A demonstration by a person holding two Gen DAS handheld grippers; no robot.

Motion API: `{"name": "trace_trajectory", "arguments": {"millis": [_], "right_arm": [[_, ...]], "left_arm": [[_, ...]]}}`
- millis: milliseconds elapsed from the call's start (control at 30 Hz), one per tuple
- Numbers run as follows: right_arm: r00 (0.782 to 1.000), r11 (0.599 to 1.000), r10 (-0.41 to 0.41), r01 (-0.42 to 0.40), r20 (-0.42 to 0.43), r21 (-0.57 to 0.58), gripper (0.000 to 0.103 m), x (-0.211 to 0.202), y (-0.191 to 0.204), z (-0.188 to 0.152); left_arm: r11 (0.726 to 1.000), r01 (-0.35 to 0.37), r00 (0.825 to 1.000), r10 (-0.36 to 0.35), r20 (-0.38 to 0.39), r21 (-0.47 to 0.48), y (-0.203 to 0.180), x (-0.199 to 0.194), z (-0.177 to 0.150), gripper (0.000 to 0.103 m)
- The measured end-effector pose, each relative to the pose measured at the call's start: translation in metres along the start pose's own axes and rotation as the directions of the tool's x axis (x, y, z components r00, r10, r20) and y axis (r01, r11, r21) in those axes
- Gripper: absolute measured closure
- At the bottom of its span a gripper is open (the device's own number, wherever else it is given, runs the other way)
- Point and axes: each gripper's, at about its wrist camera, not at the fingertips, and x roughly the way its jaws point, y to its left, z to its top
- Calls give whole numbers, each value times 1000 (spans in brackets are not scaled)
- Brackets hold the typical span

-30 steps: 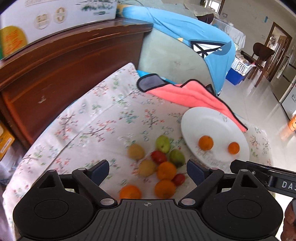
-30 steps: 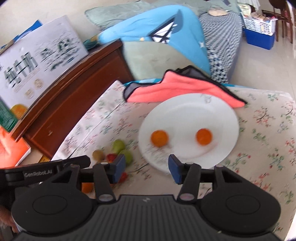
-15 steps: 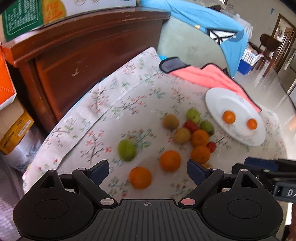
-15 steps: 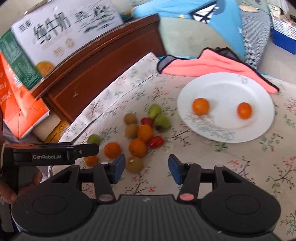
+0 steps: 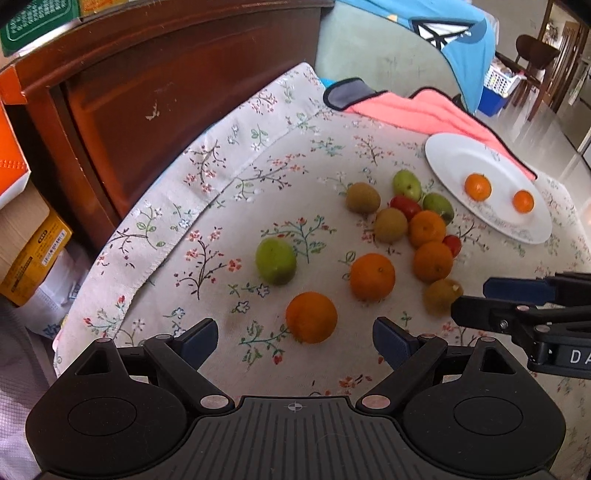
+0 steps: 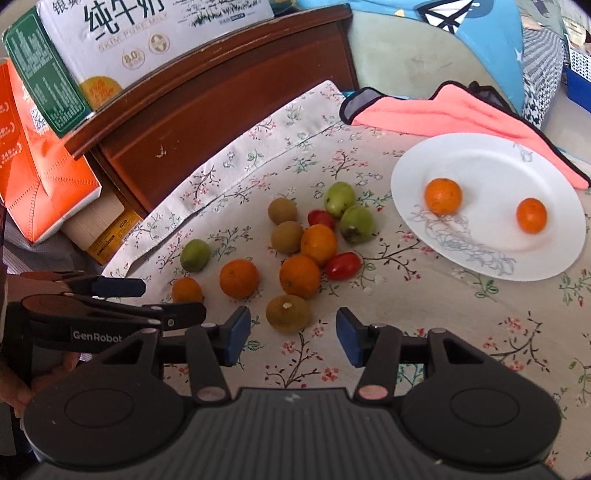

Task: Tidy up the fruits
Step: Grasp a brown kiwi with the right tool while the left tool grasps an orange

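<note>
The left gripper stands spread wide and holds nothing; an orange lies on the cloth just ahead of the gap between its blue pads, toward the right one, untouched; the right gripper is parted about half way, also empty, with a brown kiwi just beyond its fingertips at twelve o'clock, apart from both pads. In the right wrist view the left gripper reaches in at nine o'clock, a hand behind it. Farther out the loose fruits cluster on the floral tablecloth: oranges, kiwis, green fruits and small red tomatoes; a lone green fruit lies off at eleven o'clock from the nearest orange. At two o'clock a white plate carries two oranges, well apart; a pink towel lies past it, partly under its far rim. Beyond stand a dark wooden cabinet with a milk carton box on top, and blue bedding.
</note>
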Motion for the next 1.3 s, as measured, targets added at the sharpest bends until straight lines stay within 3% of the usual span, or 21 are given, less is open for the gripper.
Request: {"name": "trace_trajectory", "arguments": {"millis": [433, 800, 933, 1033, 1300], "right_arm": [[1000, 999, -22, 21, -21, -27, 55, 19, 7, 1], [999, 999, -26, 25, -26, -34, 71, 24, 7, 1], [1000, 999, -18, 17, -24, -32, 73, 23, 8, 0], [1000, 999, -16, 16, -24, -31, 73, 22, 8, 0], [1000, 1000, -7, 7, -13, -12, 73, 13, 5, 3]], "left_arm": [[1000, -1, 1000, 1, 22, 16, -2, 7, 1, 13], [999, -11, 1000, 10, 29, 50, -7, 10, -3, 44], [999, -2, 999, 0, 48, 46, -7, 9, -2, 65], [999, 10, 998, -12, 54, 39, -6, 8, -1, 74], [1000, 25, 996, -27, 82, 19, -8, -1, 2, 75]]}}
